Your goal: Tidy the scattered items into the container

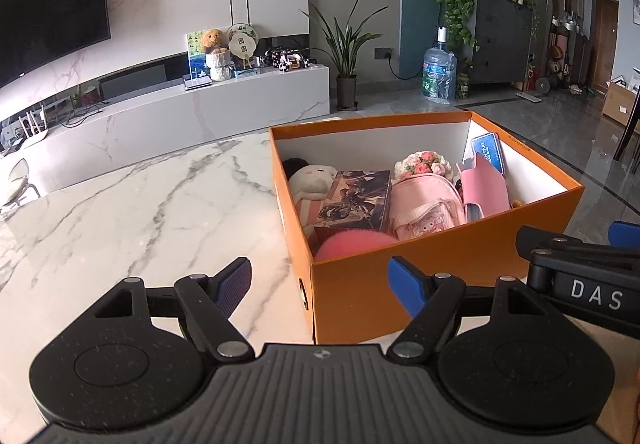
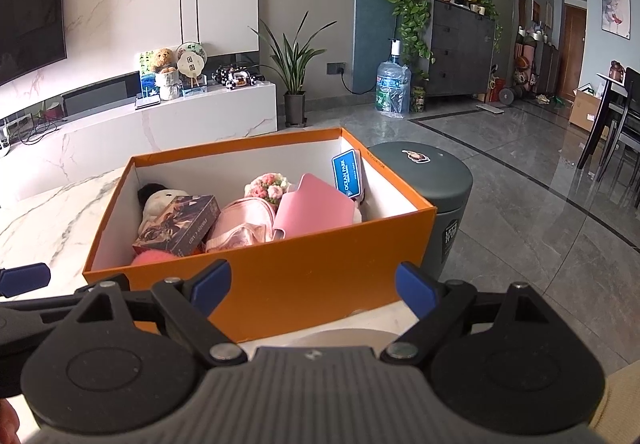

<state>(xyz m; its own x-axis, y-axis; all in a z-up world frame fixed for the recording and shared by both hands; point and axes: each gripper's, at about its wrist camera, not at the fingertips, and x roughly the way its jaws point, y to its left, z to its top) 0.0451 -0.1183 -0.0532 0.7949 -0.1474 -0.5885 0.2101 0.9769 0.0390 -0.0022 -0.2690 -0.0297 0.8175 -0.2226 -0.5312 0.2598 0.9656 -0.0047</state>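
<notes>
- left gripper (image 1: 320,284), black with blue-padded fingers, is spread wide and grasps nothing; its left finger (image 1: 236,286) hangs over bare tabletop, its right finger (image 1: 406,284) stands in front of the box's near wall.
- right gripper (image 2: 312,286), same build, is also released and empty; both fingers face the box's long orange side, close to it, contact not clear.
- the two grippers sit side by side: the right one shows at the right edge of the left wrist view, the left one's blue tip at the left edge of the right wrist view.
- orange cardboard box with white inside (image 1: 440,268), lidless, stands on the white grey-veined marble tabletop (image 1: 120,212), near its right edge.
- inside the box: a white plush doll with dark hair (image 1: 310,180), a dark printed carton (image 1: 356,200), a pink fuzzy ball (image 1: 352,244) in the near corner, a small pink backpack (image 1: 424,204), a knitted pink flower bunch (image 1: 424,164), a pink pouch (image 1: 484,188) and a blue card (image 1: 490,156) leaning on the far wall.
- the marble left of the box is open.
- a dark grey round bin (image 2: 436,196) stands just beyond the box's right end, by the grey tiled floor (image 2: 540,244).
</notes>
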